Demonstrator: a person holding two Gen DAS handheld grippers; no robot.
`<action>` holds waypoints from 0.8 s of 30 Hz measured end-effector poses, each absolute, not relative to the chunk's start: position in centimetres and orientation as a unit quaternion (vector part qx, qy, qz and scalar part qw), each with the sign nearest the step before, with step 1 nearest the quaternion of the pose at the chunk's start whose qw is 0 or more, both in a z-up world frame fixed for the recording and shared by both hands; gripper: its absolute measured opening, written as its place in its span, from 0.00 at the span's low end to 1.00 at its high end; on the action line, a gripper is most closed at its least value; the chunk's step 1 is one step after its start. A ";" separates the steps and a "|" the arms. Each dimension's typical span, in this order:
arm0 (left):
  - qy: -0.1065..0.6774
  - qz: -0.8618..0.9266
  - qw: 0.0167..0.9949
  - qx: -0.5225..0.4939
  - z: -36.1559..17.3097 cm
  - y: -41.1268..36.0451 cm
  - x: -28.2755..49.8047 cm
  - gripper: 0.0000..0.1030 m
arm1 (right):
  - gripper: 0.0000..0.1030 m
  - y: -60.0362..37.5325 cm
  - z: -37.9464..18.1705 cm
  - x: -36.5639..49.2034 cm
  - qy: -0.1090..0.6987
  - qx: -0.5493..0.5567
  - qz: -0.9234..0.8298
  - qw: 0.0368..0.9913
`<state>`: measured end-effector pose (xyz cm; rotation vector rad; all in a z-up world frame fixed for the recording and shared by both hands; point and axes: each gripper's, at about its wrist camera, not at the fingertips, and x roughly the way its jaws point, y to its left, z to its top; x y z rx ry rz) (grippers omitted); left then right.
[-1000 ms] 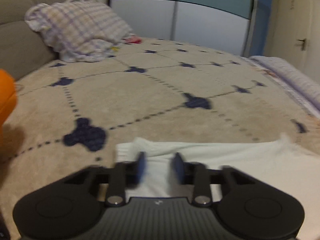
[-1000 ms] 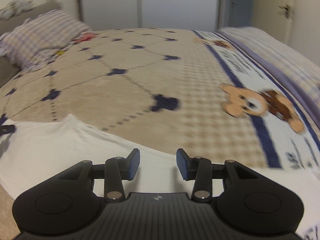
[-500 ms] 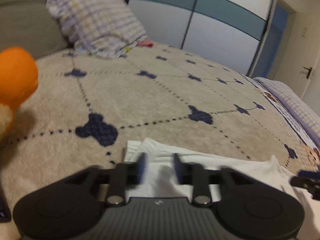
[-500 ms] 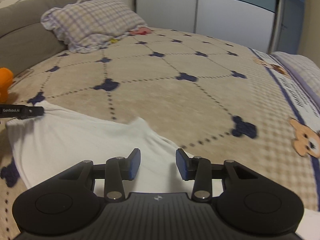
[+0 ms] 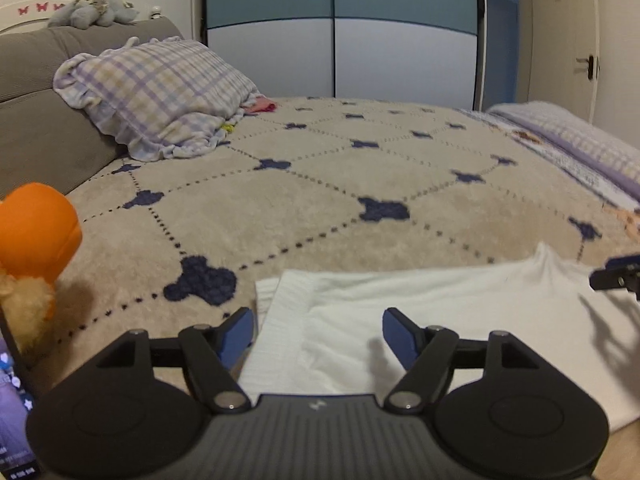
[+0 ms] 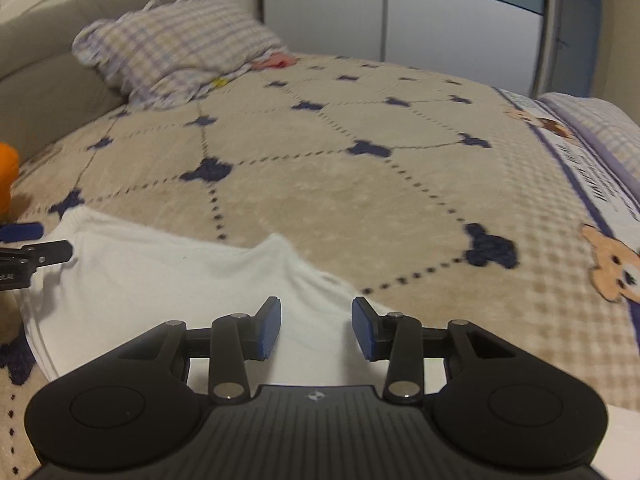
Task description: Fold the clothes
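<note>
A white garment [image 5: 440,320] lay spread flat on the beige blanket [image 5: 320,208] covering the bed, at the near edge of the blanket. One ribbed edge of the cloth was doubled back on itself at the garment's left end, forming a narrow folded band.

The left gripper [image 5: 318,334] hung just above that folded end. Its jaws were opening, the blue pads well apart, with the cloth lying below and between them but neither pad pressing on it. The left-hand pad stood over the blanket just off the garment's edge; the other stood over the cloth.

The right gripper [image 6: 316,328] hung over the opposite part of the garment [image 6: 160,276], near a raised peak in its far edge. Its fingers stood partly apart with a clear gap, and nothing was clamped between them. The tip of each gripper was visible at the margin of the other's view.

An orange plush toy [image 5: 36,232] sat on the blanket to the left of the garment, clear of it. A checked pillow [image 5: 160,96] leaned against the grey headboard [image 5: 36,120] at the far left. A wardrobe [image 5: 340,32] with blue and white panels stood beyond the bed.
</note>
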<state>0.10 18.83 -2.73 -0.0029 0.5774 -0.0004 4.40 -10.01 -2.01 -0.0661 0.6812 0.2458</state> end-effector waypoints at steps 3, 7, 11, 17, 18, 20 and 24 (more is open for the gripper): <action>0.285 -0.011 0.958 -0.002 -1.8 17.8 -0.5 0.80 | 0.42 -12.4 -1.5 3.3 0.334 -0.021 0.095 0.937; 0.292 -0.018 0.956 0.014 -1.2 15.7 -1.2 0.85 | 0.43 -15.7 -1.0 1.8 0.343 -0.012 0.054 0.938; 0.308 -0.020 0.951 0.010 -0.6 13.9 -1.9 0.89 | 0.46 -19.4 -0.9 0.1 0.344 0.004 0.025 0.939; 0.326 -0.034 0.945 0.009 0.4 11.3 -2.2 0.96 | 0.50 -24.5 -1.2 -2.4 0.347 0.003 -0.020 0.938; 0.326 -0.036 0.945 0.013 0.6 10.7 -2.2 0.97 | 0.51 -25.3 -1.2 -2.8 0.348 0.005 -0.028 0.937; 0.327 -0.036 0.944 0.022 0.8 9.6 -2.2 0.98 | 0.53 -26.8 -1.1 -3.5 0.349 0.010 -0.047 0.936; 0.341 -0.020 0.939 0.025 0.6 7.6 -1.8 1.00 | 0.55 -29.5 -0.9 -4.9 0.351 0.023 -0.092 0.931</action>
